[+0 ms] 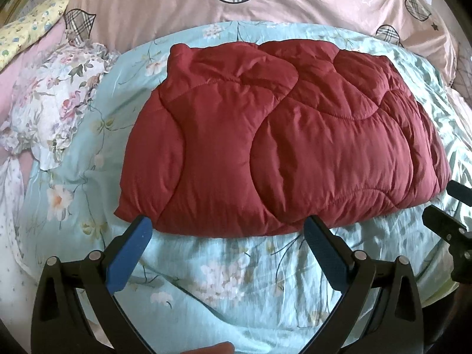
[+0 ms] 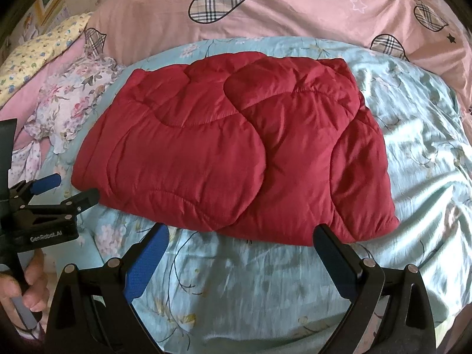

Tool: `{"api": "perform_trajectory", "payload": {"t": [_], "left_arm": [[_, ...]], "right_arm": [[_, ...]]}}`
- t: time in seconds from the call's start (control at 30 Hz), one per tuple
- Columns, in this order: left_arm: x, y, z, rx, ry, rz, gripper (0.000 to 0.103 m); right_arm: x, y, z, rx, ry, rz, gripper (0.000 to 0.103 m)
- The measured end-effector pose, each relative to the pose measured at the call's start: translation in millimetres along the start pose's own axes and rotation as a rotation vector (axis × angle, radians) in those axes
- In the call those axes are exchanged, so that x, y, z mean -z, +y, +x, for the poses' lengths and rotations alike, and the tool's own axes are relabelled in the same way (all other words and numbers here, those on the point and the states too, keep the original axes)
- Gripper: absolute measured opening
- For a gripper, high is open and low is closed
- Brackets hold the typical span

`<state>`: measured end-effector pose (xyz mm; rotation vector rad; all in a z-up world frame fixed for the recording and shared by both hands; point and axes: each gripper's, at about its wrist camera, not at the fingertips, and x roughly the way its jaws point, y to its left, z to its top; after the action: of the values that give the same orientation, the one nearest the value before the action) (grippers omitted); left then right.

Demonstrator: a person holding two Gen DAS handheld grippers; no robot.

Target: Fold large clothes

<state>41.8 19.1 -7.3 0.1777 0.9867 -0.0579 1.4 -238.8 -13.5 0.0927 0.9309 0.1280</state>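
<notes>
Both claws hang spread and empty near the front edge of the folded dark-red quilted padded garment (image 1: 280, 135): the left gripper (image 1: 227, 230) has its blue-padded fingers wide apart, and the right gripper (image 2: 242, 236) is spread likewise, neither clearly touching the fabric. That garment lies as a puffy folded bundle on the pale blue floral bedsheet (image 1: 230, 280). Beside it to the left sits a crumpled white floral cloth (image 1: 56, 100), and behind lies a pink duvet with plaid hearts (image 2: 265, 11).
</notes>
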Motion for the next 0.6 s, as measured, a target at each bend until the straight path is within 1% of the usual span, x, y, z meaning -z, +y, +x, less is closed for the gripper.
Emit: {"api": "perform_trajectory", "payload": {"t": [0.23,0.6], "left_arm": [[-3,-1,4,0.0,0.003,-0.004,0.103],[-10,-2,8,0.002,-0.003,0.003,0.103]], "right_arm": [[-11,0,8,0.0,0.0,0.001,0.099],[-15,-2,13,-0.001,0.009,0.001,0.099]]}}
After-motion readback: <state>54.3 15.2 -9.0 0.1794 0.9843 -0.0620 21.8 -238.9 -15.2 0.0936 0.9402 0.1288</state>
